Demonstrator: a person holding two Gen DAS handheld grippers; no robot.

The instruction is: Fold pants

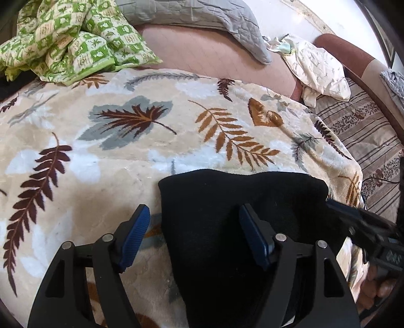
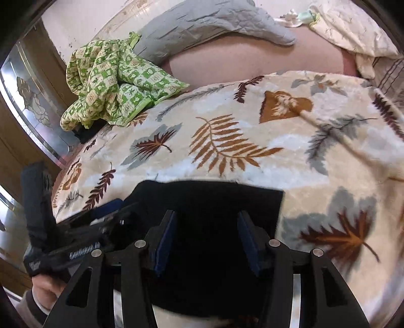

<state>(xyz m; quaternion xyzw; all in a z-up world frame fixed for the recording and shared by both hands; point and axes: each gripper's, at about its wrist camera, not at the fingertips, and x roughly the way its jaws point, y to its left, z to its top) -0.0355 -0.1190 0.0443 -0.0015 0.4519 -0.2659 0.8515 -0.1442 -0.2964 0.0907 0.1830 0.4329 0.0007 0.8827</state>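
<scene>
In the left wrist view we see the black pants [image 1: 242, 217] lying on the leaf-print blanket [image 1: 101, 156], a dark folded mass whose long axis runs from the camera away toward the far rounded edge; the near part passes under our tool. The blanket lies bare to the left and beyond the pants, as far as the green checked quilt [image 1: 75, 37] and the grey pillow [image 1: 202, 17]. Our left gripper [image 1: 194, 237] has its jaws spread wide: the left pad sits over bare blanket, the right pad over the cloth, and neither pinches it. The right gripper [image 1: 366, 227] shows at the pants' right edge.

In the right wrist view the pants [image 2: 214, 199] fill the lower centre, their far edge running straight across and their right edge square against the blanket [image 2: 252, 151], which lies bare to the right. Our right gripper [image 2: 207, 237] holds its jaws partly apart above the black cloth; whether the pads grip it we cannot tell. The left gripper [image 2: 106, 214] is at the left.
</scene>
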